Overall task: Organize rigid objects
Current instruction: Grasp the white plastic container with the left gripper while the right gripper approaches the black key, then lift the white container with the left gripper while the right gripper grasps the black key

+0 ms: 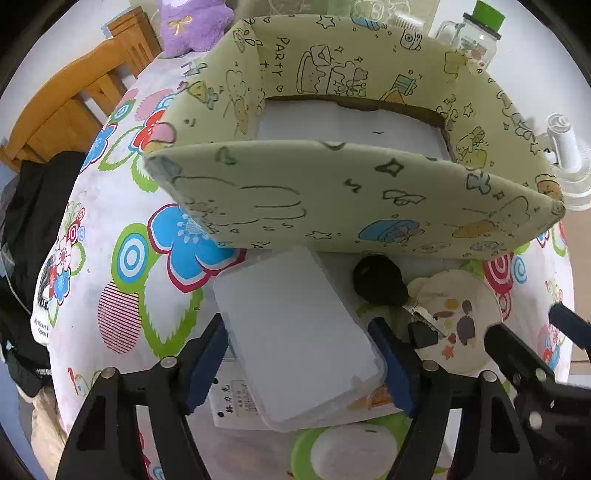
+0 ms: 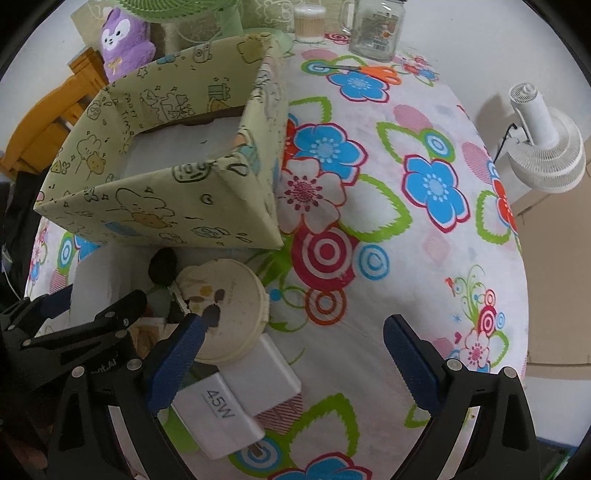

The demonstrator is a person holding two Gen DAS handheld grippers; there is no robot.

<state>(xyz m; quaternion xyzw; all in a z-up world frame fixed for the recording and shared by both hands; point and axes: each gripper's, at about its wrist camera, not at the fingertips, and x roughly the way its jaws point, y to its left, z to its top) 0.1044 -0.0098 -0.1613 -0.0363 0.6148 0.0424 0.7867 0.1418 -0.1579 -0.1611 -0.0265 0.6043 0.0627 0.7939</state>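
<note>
A: Looking along the left tool (image 1: 301,363), what do you see between its fingers?

B: A white translucent plastic case (image 1: 295,332) lies between the two blue pads. It rests flat on a white printed card (image 1: 236,404) on the flowered surface (image 1: 122,206). Both pads stand right at the long sides of the case, but whether they press it or only touch it I cannot tell.

A: And ahead of that tool?

B: Just past the far end of the case stands a pale green cartoon box (image 1: 354,199), open at the top, with a white bottom. To the right of the tool lies a black key fob (image 1: 376,280), touching a round cream case (image 1: 458,317).

A: What about the right tool (image 2: 291,363)?

B: Its jaws are released, standing wide apart. The left pad is over the edge of the round cream case (image 2: 229,306) and beside a white charger (image 2: 236,398) marked 45W. The right pad is over the bare flowered surface (image 2: 406,258). Nothing is gripped there.

A: Other things?

B: Ahead and to the left of the right tool is the same cartoon box (image 2: 147,206). Far ahead stand a glass jar (image 2: 376,29) and orange-handled scissors (image 2: 373,72). Off to the right, past the edge of the surface, is a white fan (image 2: 546,144). A purple plush toy (image 2: 125,40) sits behind the box.
</note>
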